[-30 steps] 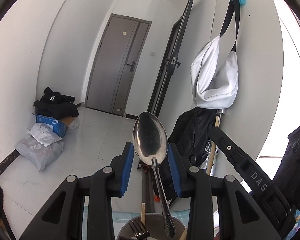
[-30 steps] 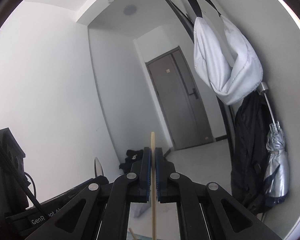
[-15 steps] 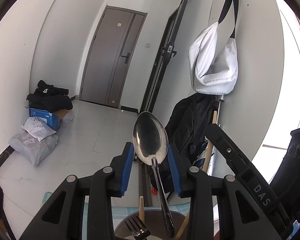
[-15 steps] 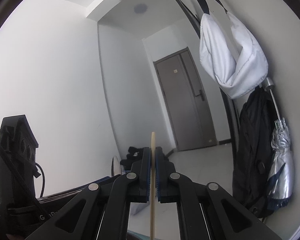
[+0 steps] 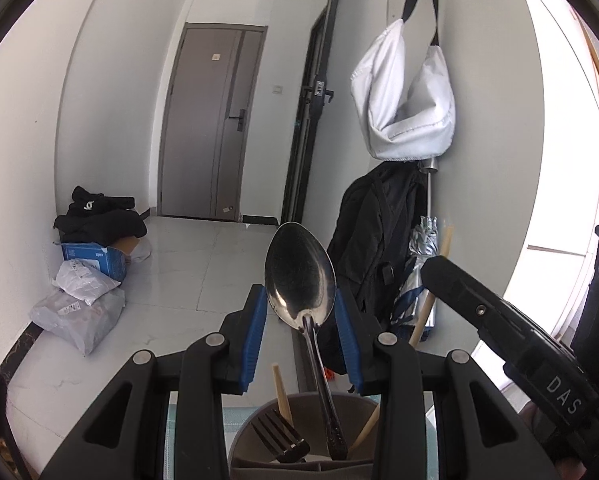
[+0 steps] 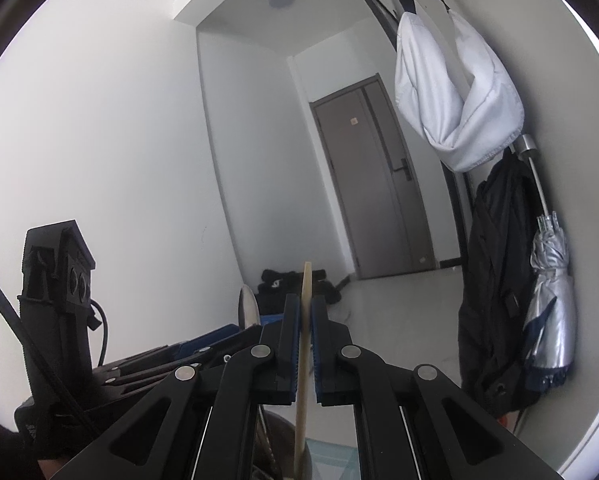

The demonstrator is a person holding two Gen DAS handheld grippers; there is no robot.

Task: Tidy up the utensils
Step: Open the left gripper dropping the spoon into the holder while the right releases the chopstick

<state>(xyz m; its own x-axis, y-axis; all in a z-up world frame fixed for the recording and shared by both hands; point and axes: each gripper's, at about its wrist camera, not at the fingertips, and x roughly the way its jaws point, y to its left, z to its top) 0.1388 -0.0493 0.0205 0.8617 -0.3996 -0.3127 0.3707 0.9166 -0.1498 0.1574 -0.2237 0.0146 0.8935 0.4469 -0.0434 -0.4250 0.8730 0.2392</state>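
Left gripper (image 5: 301, 312) pinching a steel spoon (image 5: 300, 276) bowl-up at lower centre above the grey utensil holder (image 5: 299, 436); right gripper (image 6: 305, 316) pressed onto a wooden chopstick (image 6: 304, 360).

Left gripper (image 5: 301, 308): matte black linkage arms, silver round pivot screws, blue ribbed pads on the fingers (image 5: 255, 332). Right gripper (image 6: 305, 320): same build, black arms, silver pivot screws, blue pads. In the left wrist view the right gripper's black body carries white "DAS" lettering and one small screw. In the right wrist view the left gripper's rear carries a black camera housing (image 6: 55, 276) with two round lenses; a black cable (image 6: 103, 332) loops off it.
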